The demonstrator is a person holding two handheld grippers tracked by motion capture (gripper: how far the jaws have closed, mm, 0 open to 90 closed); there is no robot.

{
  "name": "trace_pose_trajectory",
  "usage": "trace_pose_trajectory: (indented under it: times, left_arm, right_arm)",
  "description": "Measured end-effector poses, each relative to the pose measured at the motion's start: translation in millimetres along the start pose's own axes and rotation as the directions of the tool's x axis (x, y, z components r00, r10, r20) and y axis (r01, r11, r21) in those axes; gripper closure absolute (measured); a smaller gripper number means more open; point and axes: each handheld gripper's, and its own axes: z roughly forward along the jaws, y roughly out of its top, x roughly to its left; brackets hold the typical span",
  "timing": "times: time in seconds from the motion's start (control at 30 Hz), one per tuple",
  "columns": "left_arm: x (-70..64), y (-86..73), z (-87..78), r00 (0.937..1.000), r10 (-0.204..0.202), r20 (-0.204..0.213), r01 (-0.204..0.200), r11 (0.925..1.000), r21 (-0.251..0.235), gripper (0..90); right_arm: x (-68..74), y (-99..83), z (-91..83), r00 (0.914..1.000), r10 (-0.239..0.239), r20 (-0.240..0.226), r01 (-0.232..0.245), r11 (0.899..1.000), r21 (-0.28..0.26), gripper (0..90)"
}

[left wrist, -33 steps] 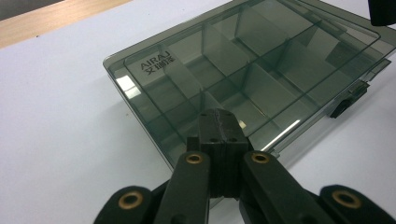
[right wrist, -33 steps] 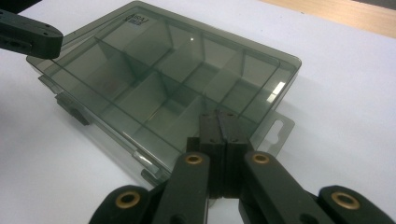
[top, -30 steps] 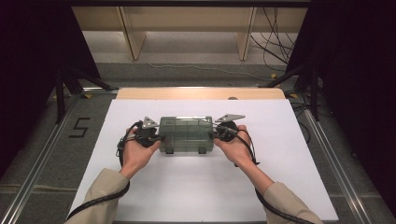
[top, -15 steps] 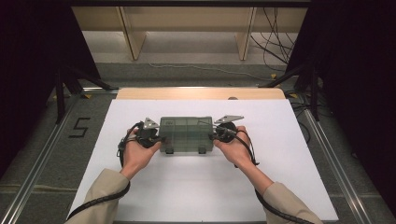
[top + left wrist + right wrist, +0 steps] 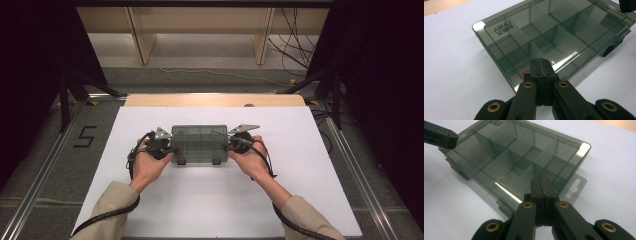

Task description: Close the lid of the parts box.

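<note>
1. You have the box (image 5: 200, 143) lying flat on the white table (image 5: 310, 190), near its middle, with a gripper at each short end. It is a smoky, see-through organiser with dividers, and its lid looks shut.
2. As far as I can judge, you are set to press or steady the box from both ends. Its two latches (image 5: 216, 161) on the near edge look fastened, so any opening is not yet begun.
3. Your left gripper (image 5: 541, 65) has its jaws pressed fully together, nothing between them. The tip sits at the box's end edge, seemingly touching it.
4. Your right gripper (image 5: 541, 185) is likewise closed tight and empty. Its tip meets the opposite end, just beside the hang tab (image 5: 574, 188).
5. A red spot (image 5: 524, 75) shows inside the compartment by the left tip; I cannot tell what it is.
</note>
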Motion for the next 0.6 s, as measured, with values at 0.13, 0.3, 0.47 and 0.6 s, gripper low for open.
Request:
trace_pose_trajectory:
  times: [0.13, 0.3, 0.47, 0.6]
  left_arm:
    - [0.4, -0.2, 0.4, 1.0000, -0.002, 0.004, 0.002, 1.0000, -0.001, 90.0]
    - [-0.3, -0.8, 0.5, 1.0000, 0.006, -0.001, -0.006, 1.0000, -0.004, 90.0]
    - [0.1, -1.7, 0.3, 1.0000, 0.007, -0.001, -0.007, 0.9999, -0.009, 90.0]
    - [-0.1, -2.5, 0.1, 1.0000, 0.007, -0.003, -0.007, 0.9999, -0.013, 90.0]
  right_arm:
    - [0.3, -0.6, -0.6, 0.9999, 0.011, -0.012, -0.010, 0.999, 0.035, 90.0]
    - [-0.1, -2.0, 1.8, 0.9999, -0.013, 0.002, 0.013, 1.000, 0.026, 90.0]
    - [-1.9, -2.8, 2.7, 0.9992, -0.040, 0.001, 0.040, 0.999, 0.011, 90.0]
    - [-1.9, -4.0, 2.3, 0.9995, -0.030, -0.004, 0.030, 1.000, 0.004, 90.0]
